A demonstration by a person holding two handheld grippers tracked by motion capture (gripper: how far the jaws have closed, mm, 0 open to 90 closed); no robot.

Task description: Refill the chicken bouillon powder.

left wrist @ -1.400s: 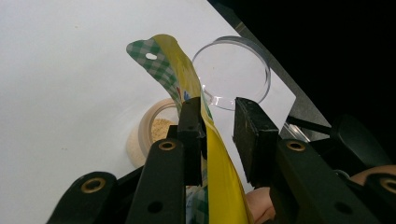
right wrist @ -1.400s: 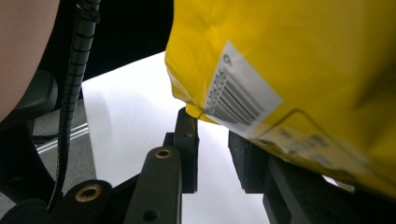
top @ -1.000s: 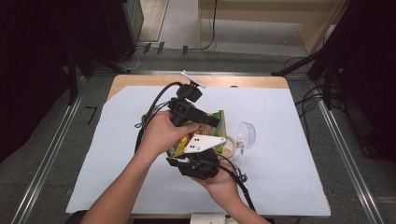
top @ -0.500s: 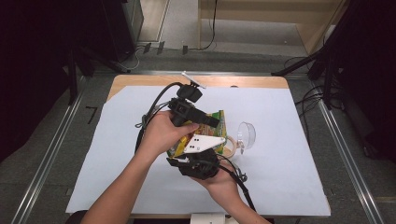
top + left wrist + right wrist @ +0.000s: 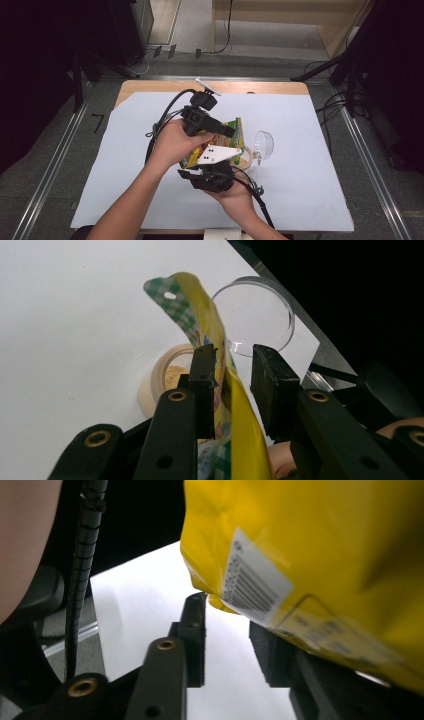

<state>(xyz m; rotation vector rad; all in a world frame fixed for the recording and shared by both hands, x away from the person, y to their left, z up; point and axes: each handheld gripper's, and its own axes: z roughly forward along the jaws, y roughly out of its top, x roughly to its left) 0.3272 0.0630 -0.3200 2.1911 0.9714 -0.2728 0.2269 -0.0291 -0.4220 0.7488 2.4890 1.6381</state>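
Observation:
A yellow and green snack bag [image 5: 237,133] is held upright above the white sheet, between both hands. My left gripper [image 5: 232,360] comes in from the left and is shut on the bag [image 5: 215,325], which runs up between its jaws. My right gripper [image 5: 229,612] sits below, near the person, with its grey plate [image 5: 215,154] on top. Its jaws have just been opening. The bag's lower corner [image 5: 325,540] hangs over them, and its pads do not press on it. A small round jar of beige powder [image 5: 245,156] stands just right of the bag.
The jar's clear lid [image 5: 263,145] lies on its edge right of the jar. A white sheet [image 5: 125,165] covers most of the wooden table [image 5: 150,87]. Cables trail from both grippers across the sheet. Dark stands and floor rails surround the table.

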